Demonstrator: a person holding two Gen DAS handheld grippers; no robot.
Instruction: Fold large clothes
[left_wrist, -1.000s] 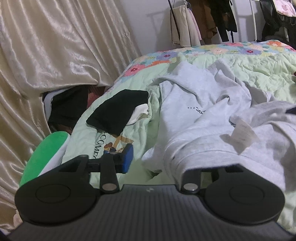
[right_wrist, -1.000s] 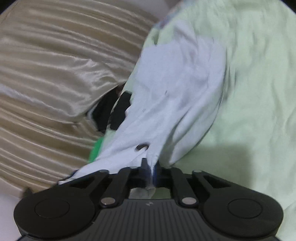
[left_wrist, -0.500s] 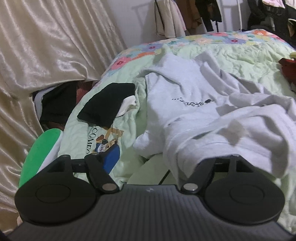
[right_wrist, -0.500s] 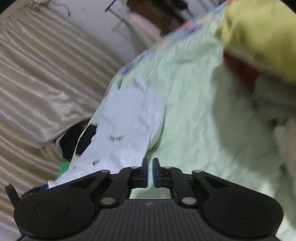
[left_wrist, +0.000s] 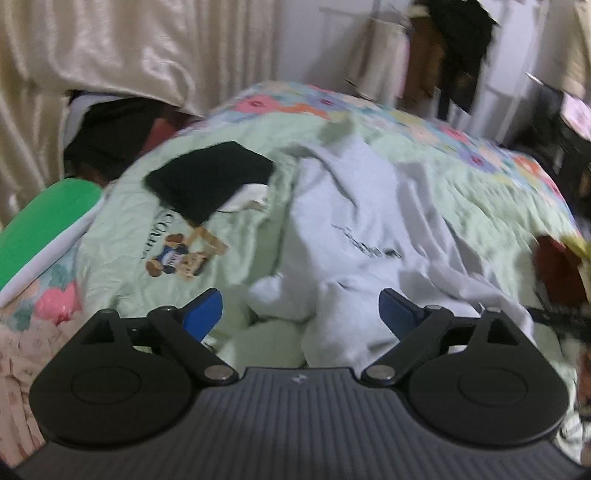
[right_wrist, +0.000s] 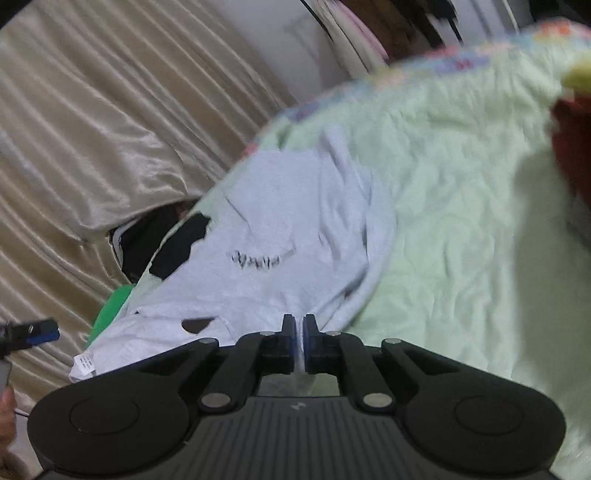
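Freed from the left gripper (left_wrist: 300, 314) – now spread wide – one grey sweatshirt (right_wrist: 295, 236) stays pinched in the right gripper (right_wrist: 299, 328)

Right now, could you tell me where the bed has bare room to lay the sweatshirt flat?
The quilt is bare between the sweatshirt and the red garment. The curtain side is crowded: a black garment and a green pillow lie there.
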